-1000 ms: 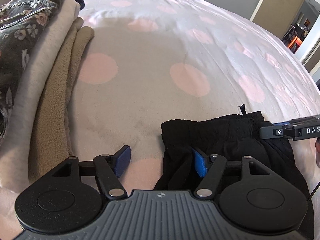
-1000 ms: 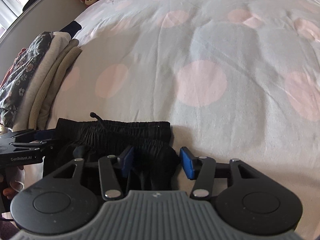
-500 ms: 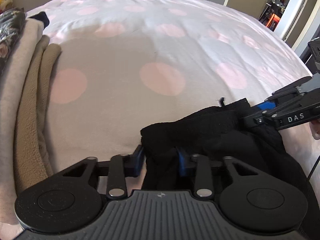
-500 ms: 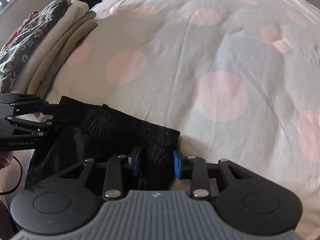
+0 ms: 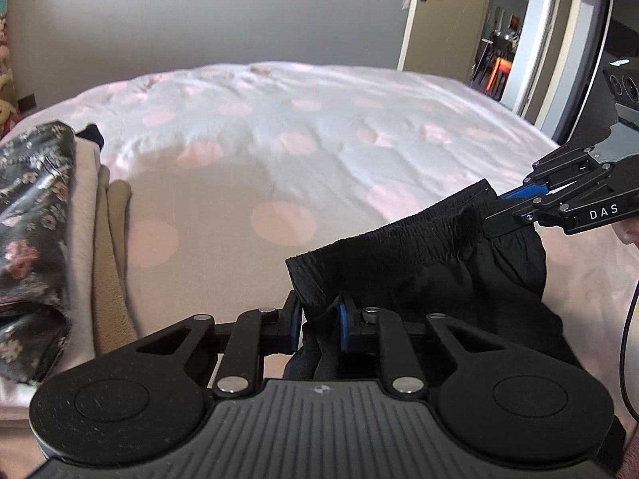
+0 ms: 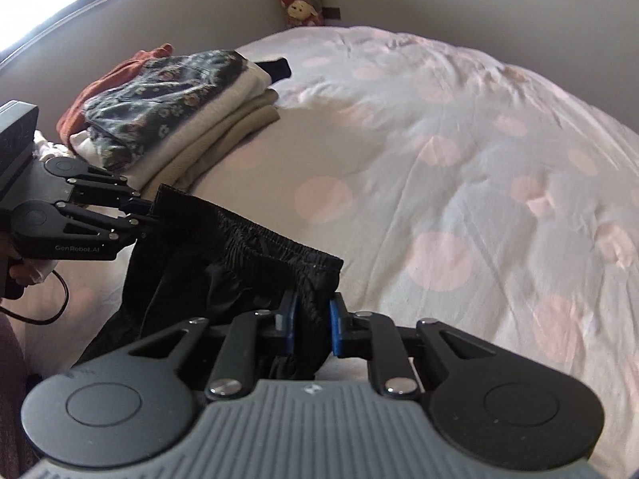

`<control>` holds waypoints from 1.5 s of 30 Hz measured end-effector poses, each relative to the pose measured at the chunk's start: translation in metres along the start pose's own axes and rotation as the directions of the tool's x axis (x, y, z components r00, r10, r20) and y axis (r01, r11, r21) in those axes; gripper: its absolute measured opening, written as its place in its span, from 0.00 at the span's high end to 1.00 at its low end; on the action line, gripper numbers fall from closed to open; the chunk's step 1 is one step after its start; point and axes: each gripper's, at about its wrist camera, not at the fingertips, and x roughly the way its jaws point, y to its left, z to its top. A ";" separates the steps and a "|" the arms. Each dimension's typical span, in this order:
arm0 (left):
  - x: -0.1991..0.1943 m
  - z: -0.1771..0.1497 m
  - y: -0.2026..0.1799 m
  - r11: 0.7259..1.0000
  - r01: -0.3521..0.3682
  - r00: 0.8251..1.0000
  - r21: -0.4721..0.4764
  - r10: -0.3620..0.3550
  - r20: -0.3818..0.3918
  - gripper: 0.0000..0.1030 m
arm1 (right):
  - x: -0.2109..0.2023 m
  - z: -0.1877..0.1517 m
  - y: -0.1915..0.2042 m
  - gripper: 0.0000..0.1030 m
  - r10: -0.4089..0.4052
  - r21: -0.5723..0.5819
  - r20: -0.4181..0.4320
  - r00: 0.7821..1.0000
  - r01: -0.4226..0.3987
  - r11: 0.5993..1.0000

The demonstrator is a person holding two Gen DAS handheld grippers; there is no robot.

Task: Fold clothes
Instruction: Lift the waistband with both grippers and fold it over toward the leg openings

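Note:
Black shorts (image 5: pixel 431 263) with an elastic waistband hang in the air above the bed, held at both waistband corners. My left gripper (image 5: pixel 318 321) is shut on the left corner. My right gripper (image 6: pixel 312 321) is shut on the right corner of the shorts (image 6: pixel 239 263). The right gripper also shows in the left wrist view (image 5: pixel 515 195), and the left gripper shows in the right wrist view (image 6: pixel 145 211), each clamped on the waistband. The legs of the shorts droop below, partly hidden by the gripper bodies.
A stack of folded clothes (image 6: pixel 179 115) with a dark floral piece on top lies at the bed's left side, and shows in the left wrist view (image 5: pixel 44 215). The bed (image 5: pixel 279 159) has a pink-dotted sheet. An open door (image 5: pixel 447 12) is at the far right.
Both grippers closed on the waistband corners of the shorts and lifted them off the bed. The views tilted up from the sheet toward the walls.

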 end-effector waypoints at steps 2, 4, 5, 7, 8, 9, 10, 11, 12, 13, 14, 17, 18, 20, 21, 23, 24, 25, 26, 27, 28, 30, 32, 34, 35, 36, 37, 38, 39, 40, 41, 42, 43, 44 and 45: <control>-0.019 -0.003 -0.008 1.000 0.009 1.000 0.021 -0.010 0.021 0.85 | -0.021 -0.008 0.015 0.83 -0.002 -0.048 0.036 0.999 0.003 0.999; -0.039 -0.008 -0.017 0.999 0.017 0.999 0.050 -0.018 0.035 0.85 | -0.042 -0.018 0.032 0.83 -0.002 -0.095 0.065 0.998 0.008 0.995; -0.049 -0.012 -0.022 0.998 0.019 0.999 0.067 -0.021 0.039 0.86 | -0.051 -0.024 0.041 0.84 0.001 -0.115 0.078 0.997 0.008 0.993; -0.066 -0.019 -0.032 0.994 0.017 0.999 0.108 -0.021 0.035 0.86 | -0.067 -0.037 0.057 0.85 0.005 -0.153 0.096 0.995 0.010 0.988; -0.074 -0.023 -0.038 0.991 0.015 0.999 0.133 -0.019 0.027 0.86 | -0.075 -0.043 0.066 0.85 0.007 -0.171 0.106 0.994 0.011 0.985; -0.081 -0.027 -0.043 0.987 0.013 1.000 0.158 -0.016 0.019 0.86 | -0.081 -0.050 0.074 0.85 0.007 -0.189 0.108 0.994 0.013 0.982; -0.087 -0.032 -0.050 0.982 0.008 1.000 0.190 -0.011 0.014 0.86 | -0.086 -0.057 0.082 0.85 0.005 -0.210 0.110 0.994 0.019 0.978; -0.093 -0.037 -0.056 0.975 0.003 1.000 0.222 -0.005 0.008 0.86 | -0.091 -0.065 0.091 0.85 0.000 -0.229 0.109 0.994 0.026 0.973; -0.099 -0.042 -0.062 0.968 -0.002 1.000 0.252 0.001 0.002 0.87 | -0.095 -0.073 0.099 0.85 -0.006 -0.248 0.108 0.994 0.032 0.968; -0.103 -0.045 -0.068 0.961 -0.005 1.000 0.277 0.007 -0.006 0.87 | -0.099 -0.080 0.106 0.86 -0.008 -0.262 0.108 0.994 0.036 0.964; -0.106 -0.050 -0.073 0.953 -0.008 1.000 0.304 0.013 -0.015 0.87 | -0.102 -0.087 0.113 0.86 -0.010 -0.276 0.107 0.994 0.040 0.960; -0.112 -0.067 -0.090 0.922 -0.006 0.998 0.386 0.028 -0.053 0.87 | -0.112 -0.111 0.133 0.86 -0.021 -0.316 0.105 0.994 0.054 0.947; -0.113 -0.073 -0.095 0.911 -0.003 0.997 0.413 0.033 -0.066 0.87 | -0.114 -0.119 0.140 0.86 -0.026 -0.333 0.104 0.994 0.059 0.941; -0.114 -0.085 -0.106 0.885 0.010 0.994 0.465 0.040 -0.098 0.87 | -0.116 -0.134 0.151 0.86 -0.037 -0.361 0.096 0.995 0.069 0.930; -0.113 -0.092 -0.111 0.872 0.020 0.992 0.490 0.043 -0.117 0.87 | -0.114 -0.142 0.155 0.86 -0.043 -0.373 0.089 0.995 0.073 0.925; -0.108 -0.104 -0.120 0.841 0.041 0.986 0.540 0.054 -0.158 0.87 | -0.112 -0.157 0.163 0.86 -0.055 -0.398 0.075 0.996 0.080 0.914; -0.104 -0.111 -0.125 0.825 0.050 0.982 0.563 0.063 -0.180 0.87 | -0.111 -0.164 0.167 0.86 -0.061 -0.410 0.068 0.996 0.084 0.908; -0.099 -0.118 -0.129 0.808 0.062 0.976 0.585 0.074 -0.205 0.87 | -0.109 -0.172 0.171 0.86 -0.068 -0.422 0.061 0.996 0.087 0.903; -0.095 -0.124 -0.133 0.793 0.072 0.970 0.606 0.085 -0.226 0.87 | -0.108 -0.179 0.175 0.86 -0.074 -0.434 0.055 0.996 0.091 0.897; -0.091 -0.130 -0.137 0.777 0.081 0.965 0.624 0.097 -0.246 0.87 | -0.104 -0.185 0.179 0.86 -0.083 -0.450 0.045 0.996 0.094 0.888; -0.088 -0.135 -0.139 0.765 0.085 0.959 0.639 0.111 -0.261 0.87 | -0.100 -0.191 0.184 0.86 -0.091 -0.467 0.035 0.995 0.097 0.879; -0.084 -0.144 -0.142 0.745 0.101 0.947 0.659 0.131 -0.294 0.87 | -0.093 -0.198 0.191 0.86 -0.102 -0.506 -0.001 0.995 0.088 0.858; -0.079 -0.149 -0.142 0.740 0.136 0.928 0.658 0.137 -0.346 0.86 | -0.087 -0.207 0.198 0.85 -0.119 -0.546 -0.036 0.992 0.080 0.834; -0.074 -0.153 -0.142 0.736 0.171 0.907 0.655 0.143 -0.397 0.86 | -0.084 -0.211 0.203 0.84 -0.126 -0.574 -0.071 0.989 0.063 0.816; -0.073 -0.154 -0.142 0.732 0.189 0.895 0.654 0.146 -0.422 0.85 | -0.083 -0.213 0.205 0.82 -0.131 -0.589 -0.078 0.988 0.060 0.806; -0.073 -0.157 -0.143 0.724 0.198 0.888 0.660 0.153 -0.434 0.85 | -0.083 -0.215 0.208 0.81 -0.135 -0.603 -0.085 0.987 0.057 0.796; -0.075 -0.158 -0.144 0.717 0.204 0.885 0.666 0.155 -0.438 0.85 | -0.083 -0.216 0.210 0.81 -0.138 -0.614 -0.088 0.986 0.055 0.787; -0.077 -0.159 -0.146 0.710 0.210 0.883 0.672 0.157 -0.442 0.85 | -0.084 -0.218 0.212 0.80 -0.140 -0.626 -0.091 0.986 0.053 0.778; -0.080 -0.160 -0.147 0.703 0.216 0.881 0.677 0.159 -0.446 0.85 | -0.087 -0.220 0.214 0.80 -0.135 -0.631 -0.094 0.986 0.046 0.774; -0.084 -0.160 -0.147 0.703 0.220 0.882 0.676 0.154 -0.446 0.85 | -0.090 -0.222 0.216 0.79 -0.129 -0.636 -0.096 0.987 0.039 0.770; -0.088 -0.160 -0.146 0.707 0.226 0.881 0.670 0.145 -0.450 0.85 | -0.093 -0.224 0.218 0.77 -0.123 -0.641 -0.099 0.987 0.031 0.767; -0.093 -0.160 -0.145 0.711 0.232 0.881 0.664 0.136 -0.453 0.85 | -0.097 -0.224 0.218 0.76 -0.118 -0.637 -0.098 0.988 0.029 0.770; -0.098 -0.159 -0.144 0.715 0.234 0.883 0.658 0.127 -0.452 0.84 | -0.101 -0.225 0.219 0.74 -0.113 -0.632 -0.096 0.989 0.027 0.774; -0.103 -0.158 -0.142 0.721 0.234 0.886 0.652 0.118 -0.448 0.82 | -0.105 -0.225 0.219 0.73 -0.108 -0.628 -0.094 0.990 0.025 0.778; -0.109 -0.156 -0.140 0.733 0.220 0.897 0.643 0.107 -0.429 0.80 | -0.108 -0.224 0.219 0.73 -0.099 -0.605 -0.085 0.991 0.027 0.795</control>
